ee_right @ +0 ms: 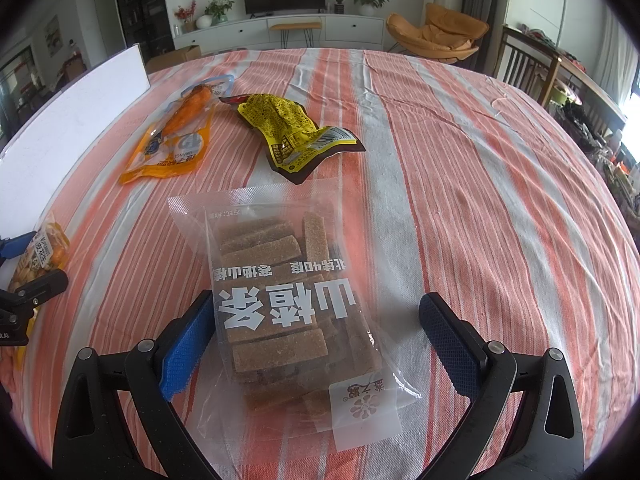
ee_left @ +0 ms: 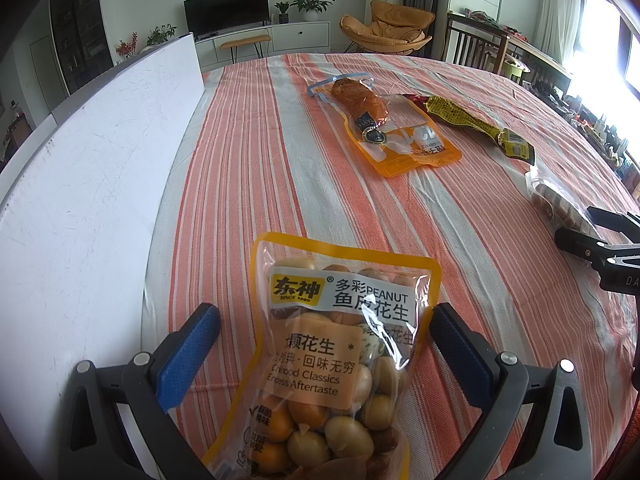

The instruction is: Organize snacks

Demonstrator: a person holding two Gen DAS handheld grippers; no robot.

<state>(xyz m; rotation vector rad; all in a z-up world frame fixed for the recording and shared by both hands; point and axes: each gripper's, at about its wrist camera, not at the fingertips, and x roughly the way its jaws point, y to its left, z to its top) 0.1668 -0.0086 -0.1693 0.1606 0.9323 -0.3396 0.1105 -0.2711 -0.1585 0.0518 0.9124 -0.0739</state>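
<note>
A peanut bag [ee_left: 332, 356] with an orange border lies on the striped tablecloth between the open fingers of my left gripper [ee_left: 324, 340]. A clear bag of brown hawthorn strips [ee_right: 280, 304] lies between the open fingers of my right gripper [ee_right: 320, 336]. The hawthorn bag also shows at the right in the left wrist view [ee_left: 556, 204], next to the right gripper [ee_left: 596, 236]. An orange pouch with a sausage-like snack [ee_left: 384, 128] [ee_right: 176, 136] and a yellow crumpled packet [ee_left: 476, 124] [ee_right: 292, 132] lie further back.
A white board or box [ee_left: 92, 184] [ee_right: 68, 128] stands along the table's left side. The striped tablecloth [ee_right: 480, 200] covers the table. Beyond it are a TV stand, an orange chair and a wooden chair.
</note>
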